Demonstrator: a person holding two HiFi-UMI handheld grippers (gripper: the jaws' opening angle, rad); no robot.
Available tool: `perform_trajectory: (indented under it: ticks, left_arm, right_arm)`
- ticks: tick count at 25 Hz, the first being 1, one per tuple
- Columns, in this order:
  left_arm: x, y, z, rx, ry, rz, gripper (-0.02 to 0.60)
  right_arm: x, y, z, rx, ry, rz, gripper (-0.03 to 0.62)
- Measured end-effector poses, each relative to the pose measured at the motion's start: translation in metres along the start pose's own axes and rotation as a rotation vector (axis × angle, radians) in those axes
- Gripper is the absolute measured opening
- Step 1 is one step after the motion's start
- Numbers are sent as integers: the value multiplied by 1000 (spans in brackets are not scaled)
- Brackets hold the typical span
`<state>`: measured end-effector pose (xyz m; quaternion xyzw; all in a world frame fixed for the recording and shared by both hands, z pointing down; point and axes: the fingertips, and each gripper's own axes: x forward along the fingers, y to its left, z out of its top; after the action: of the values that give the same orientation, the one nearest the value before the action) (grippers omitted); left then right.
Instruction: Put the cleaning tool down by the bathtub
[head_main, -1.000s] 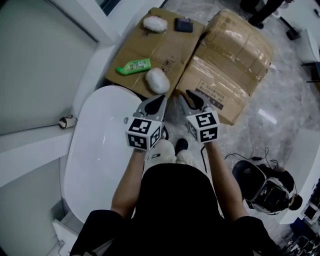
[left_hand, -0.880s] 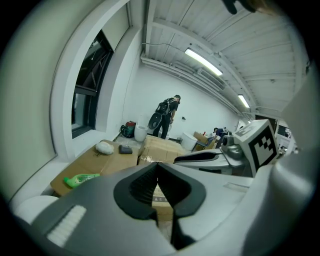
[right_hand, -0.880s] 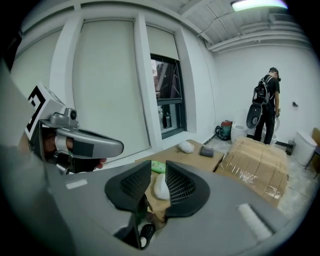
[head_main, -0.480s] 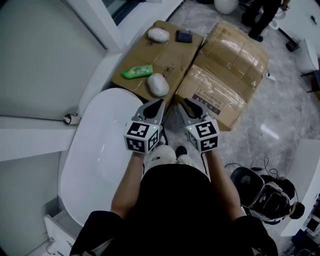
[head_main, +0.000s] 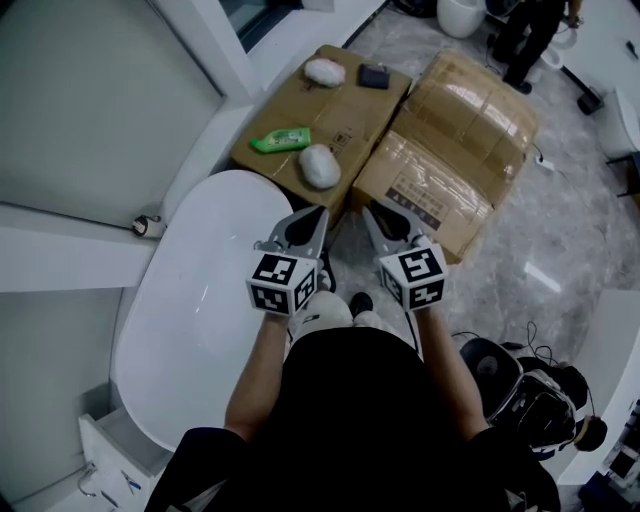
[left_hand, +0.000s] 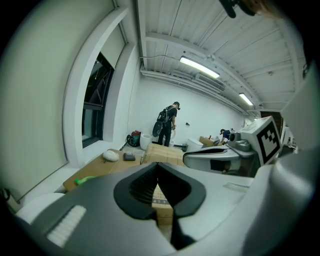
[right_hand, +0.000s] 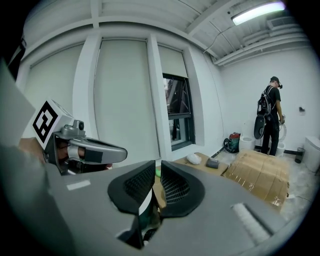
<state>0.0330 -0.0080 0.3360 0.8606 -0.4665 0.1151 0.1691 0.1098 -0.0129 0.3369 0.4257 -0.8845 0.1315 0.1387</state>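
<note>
A white bathtub (head_main: 205, 310) fills the left of the head view. Beyond its far end lies a flat cardboard box (head_main: 345, 110) with a green bottle (head_main: 281, 140), two white fluffy pads (head_main: 319, 166) (head_main: 324, 71) and a small dark item (head_main: 375, 76) on it. My left gripper (head_main: 305, 228) and right gripper (head_main: 385, 222) are held side by side in front of the person's body, above the floor beside the tub's right rim. Both point toward the boxes. In the left gripper view the pads (left_hand: 145, 182) meet at the tip; in the right gripper view only a sliver shows between them. Neither holds anything.
A large taped cardboard box (head_main: 450, 150) sits right of the flat one. A white ledge (head_main: 70, 265) and window wall run along the left. Cables and a dark device (head_main: 530, 385) lie on the floor at right. A person (right_hand: 270, 117) stands far off by white fixtures.
The head view has shifted, so the tub and boxes sit slightly higher and to the right. Both grippers stay side by side and shut, a little lower in the picture.
</note>
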Motion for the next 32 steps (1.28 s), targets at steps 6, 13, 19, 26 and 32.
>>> perform_trajectory:
  ticks: [6,13,19,26,32]
  left_arm:
    - [-4,-6,4,7,-20,0,-2]
    - [-7,-11,12,25,-37,-15,-2]
    - [-15,-11,19,35,-56,-18,-2]
    - [-17,-11,20,25,-72,-13,-2]
    - [-20,-18,16,32,-67,-28,-2]
  right_arm:
    - [-9,3,9,4,-26,9,31]
    - [-16,7,21,-4,-55,7,20]
    - [-22,12,34,-13,-89,19,9]
    - [-29,20,38,-44,-88,51,8]
    - [-34,24,36,-61,-85,51,6]
